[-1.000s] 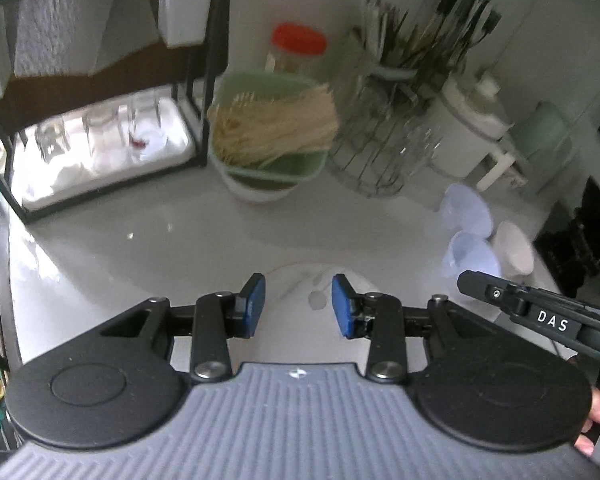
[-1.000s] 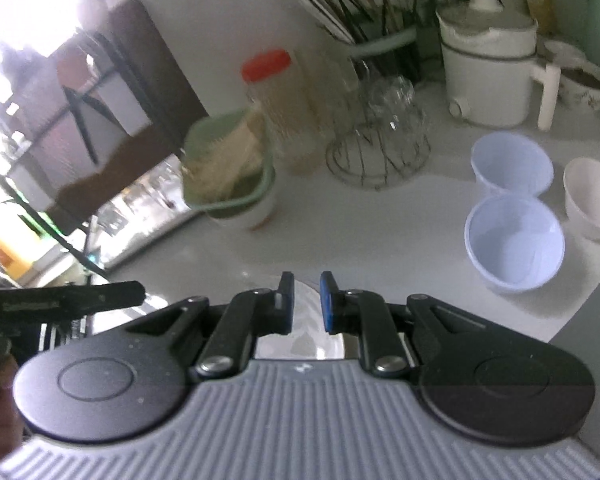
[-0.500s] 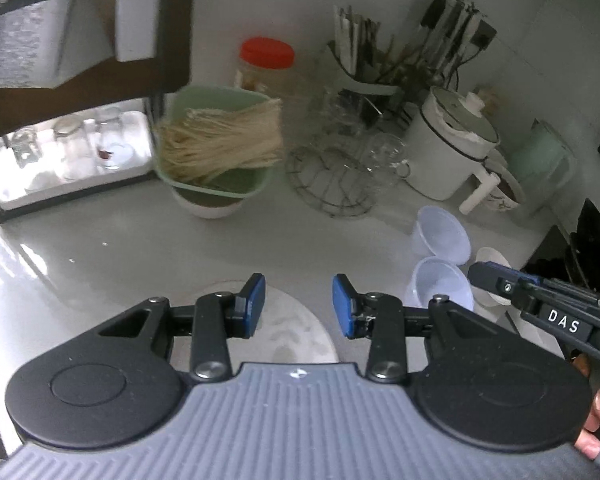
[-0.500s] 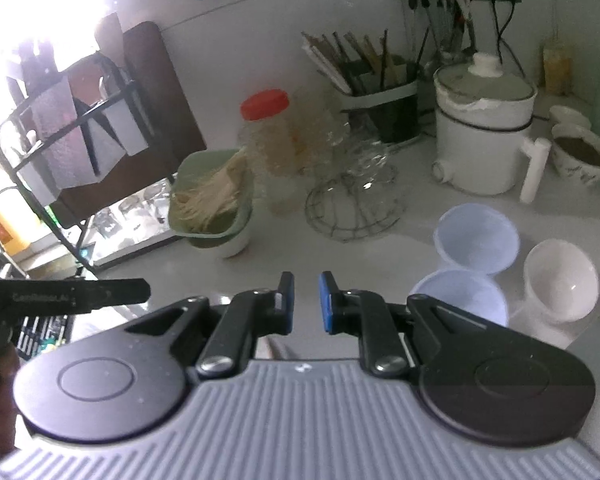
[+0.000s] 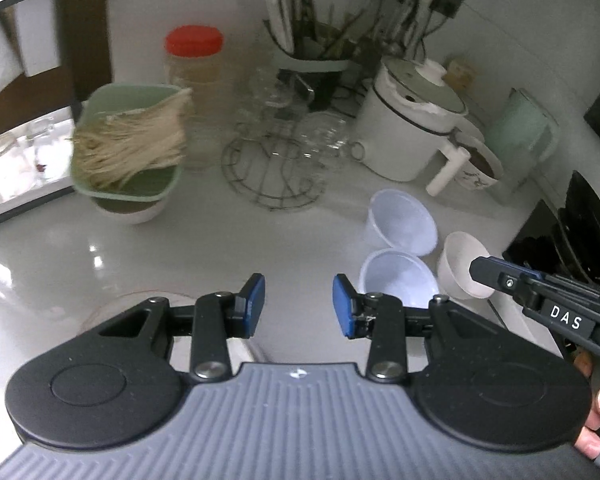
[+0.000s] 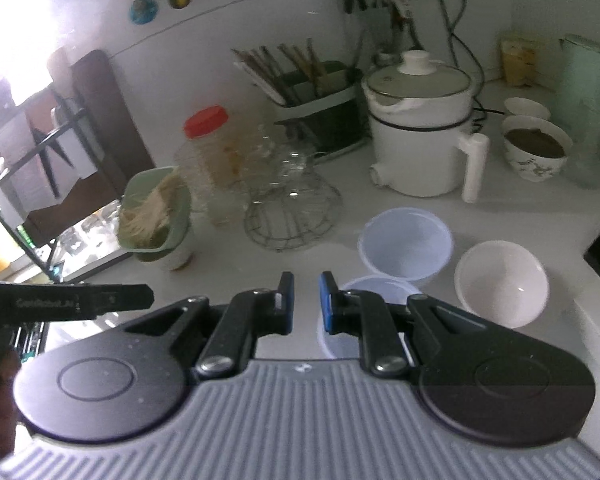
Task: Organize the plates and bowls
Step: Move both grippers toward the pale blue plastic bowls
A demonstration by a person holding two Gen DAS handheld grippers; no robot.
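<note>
Bowls: two clear [image 6: 406,242] [image 5: 398,280] plus white one [image 6: 500,280] near worktop's right edge. Left gripper [image 5: 299,306] spread, empty; right gripper [image 6: 306,306] narrowly parted, empty. Plate [image 5: 140,304] only in left view.

A home kitchen: ahead of the gripper, on a white counter [image 6: 228,264], stand an electric cooking pot [image 6: 418,136], a holder of chopsticks [image 6: 316,92], a red-lidded jar [image 6: 208,148] and a wire rack of glasses [image 6: 292,208]; plastic bowls [image 6: 406,240] sit nearer, to its right.

White letters "DAS" stand on the right gripper [image 5: 485,270] body.
</note>
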